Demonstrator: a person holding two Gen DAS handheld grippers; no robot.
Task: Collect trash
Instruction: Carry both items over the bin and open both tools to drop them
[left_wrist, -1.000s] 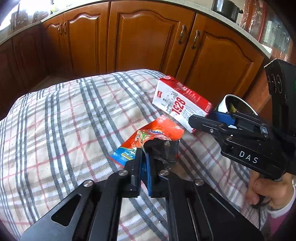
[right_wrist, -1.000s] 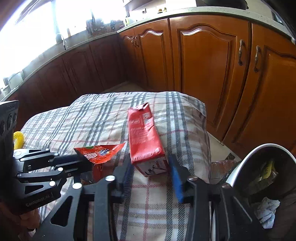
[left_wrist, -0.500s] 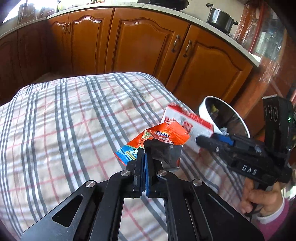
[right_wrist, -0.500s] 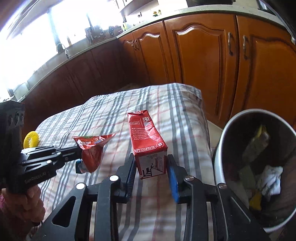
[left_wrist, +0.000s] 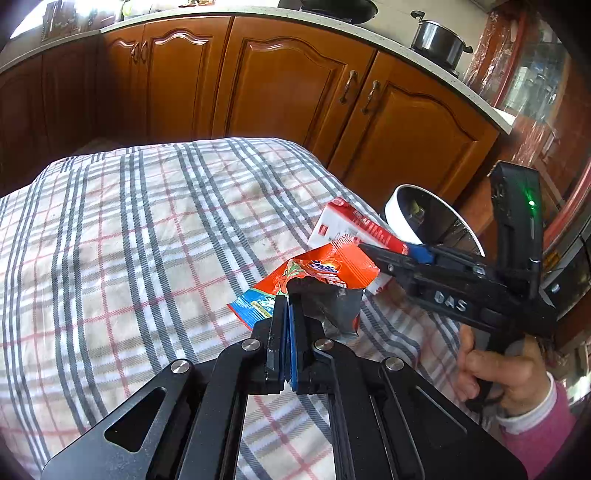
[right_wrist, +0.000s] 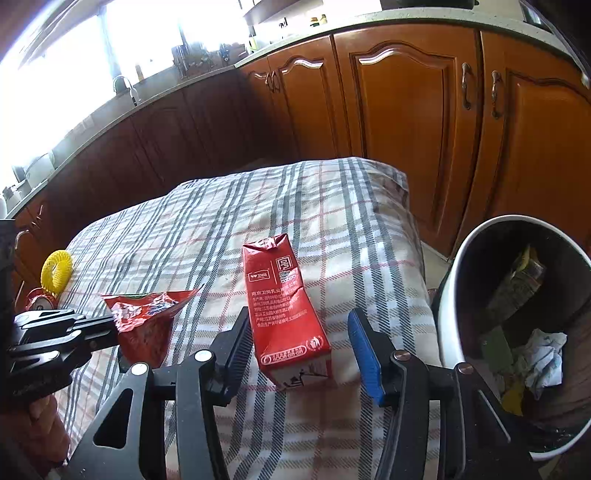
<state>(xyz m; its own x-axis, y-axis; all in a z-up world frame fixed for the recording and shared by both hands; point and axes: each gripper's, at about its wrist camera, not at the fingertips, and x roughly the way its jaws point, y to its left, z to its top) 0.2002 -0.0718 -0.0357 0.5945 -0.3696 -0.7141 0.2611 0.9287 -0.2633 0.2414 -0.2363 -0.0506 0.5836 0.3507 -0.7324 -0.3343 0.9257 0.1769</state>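
Now my right gripper is opening: the red carton sits between the jaws on the plaid cloth, no longer clamped. My left gripper stays pinched on the snack wrapper, lifted and carried closer to the bin; wrapper likely goes in first.

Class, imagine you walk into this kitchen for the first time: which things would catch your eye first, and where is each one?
The red rectangular milk carton lies on the plaid cloth, between the opening jaws of the right gripper. To its left, the left gripper is shut on a crumpled orange foil snack wrapper. At the table's right edge stands a white round bin holding rubbish.
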